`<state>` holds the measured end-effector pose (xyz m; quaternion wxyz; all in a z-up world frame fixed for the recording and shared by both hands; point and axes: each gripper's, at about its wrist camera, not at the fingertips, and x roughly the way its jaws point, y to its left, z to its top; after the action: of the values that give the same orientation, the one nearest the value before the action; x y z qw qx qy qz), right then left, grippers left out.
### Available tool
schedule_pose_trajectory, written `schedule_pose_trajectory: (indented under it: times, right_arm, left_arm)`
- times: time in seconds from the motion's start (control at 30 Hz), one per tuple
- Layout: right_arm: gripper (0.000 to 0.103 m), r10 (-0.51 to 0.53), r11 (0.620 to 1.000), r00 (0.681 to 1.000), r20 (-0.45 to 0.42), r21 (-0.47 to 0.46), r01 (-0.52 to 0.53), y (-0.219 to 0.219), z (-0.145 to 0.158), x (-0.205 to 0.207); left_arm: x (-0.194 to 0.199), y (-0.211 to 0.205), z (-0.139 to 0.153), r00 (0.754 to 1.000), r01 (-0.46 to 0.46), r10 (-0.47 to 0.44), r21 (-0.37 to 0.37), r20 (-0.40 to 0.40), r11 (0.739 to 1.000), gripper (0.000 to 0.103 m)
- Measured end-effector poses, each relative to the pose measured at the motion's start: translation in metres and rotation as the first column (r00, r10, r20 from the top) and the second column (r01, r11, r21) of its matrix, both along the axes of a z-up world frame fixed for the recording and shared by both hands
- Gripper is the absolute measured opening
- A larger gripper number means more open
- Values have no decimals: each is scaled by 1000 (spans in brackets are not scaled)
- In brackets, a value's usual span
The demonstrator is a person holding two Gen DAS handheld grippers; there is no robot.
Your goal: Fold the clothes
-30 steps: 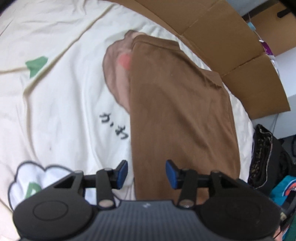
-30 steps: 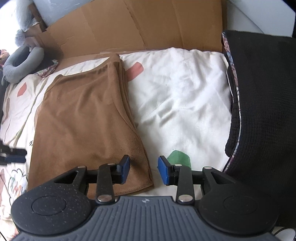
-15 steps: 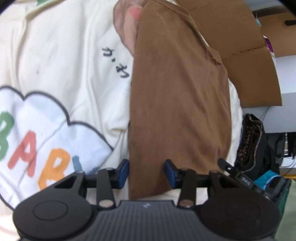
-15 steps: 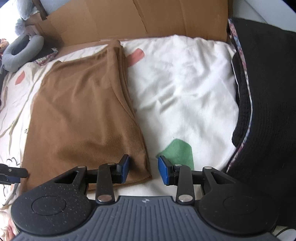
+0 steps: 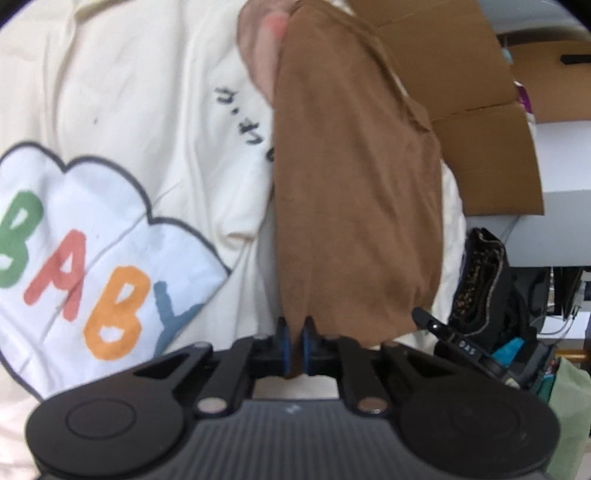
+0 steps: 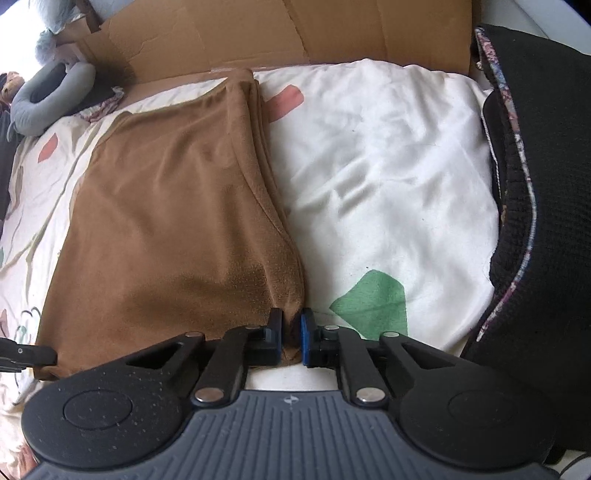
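At the bottom centre of the left wrist view, our left gripper (image 5: pixel 294 345) has its blue-padded jaws pinched tight on the near corner of the folded brown fabric garment (image 5: pixel 354 184). In the right wrist view, our right gripper (image 6: pixel 291 338) is likewise clamped on the garment's (image 6: pixel 177 221) near right corner. The garment runs from the lower centre up the middle of both frames, lying on a cream printed bedsheet (image 5: pixel 129 110) (a cloud reading "BABY" sits at left). At right lies a black knit cloth (image 6: pixel 546 184); flat brown cardboard (image 6: pixel 295 33) spans the top.
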<state>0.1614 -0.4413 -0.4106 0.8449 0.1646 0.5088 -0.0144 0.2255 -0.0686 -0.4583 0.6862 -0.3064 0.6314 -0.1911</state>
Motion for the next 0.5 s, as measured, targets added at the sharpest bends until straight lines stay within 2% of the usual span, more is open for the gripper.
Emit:
schedule_pose_trajectory:
  times: [0.33,0.5]
  right_arm:
    - [6,-36,991,999,1,127,36,7,23,-21]
    - [6,0,985,1000,-28,171,5,22,25,-33]
  left_arm:
    - [2,28,35,999,15,-16,20,35,1000,6]
    - [-2,40,43,999,19,-20,46,38,999,5]
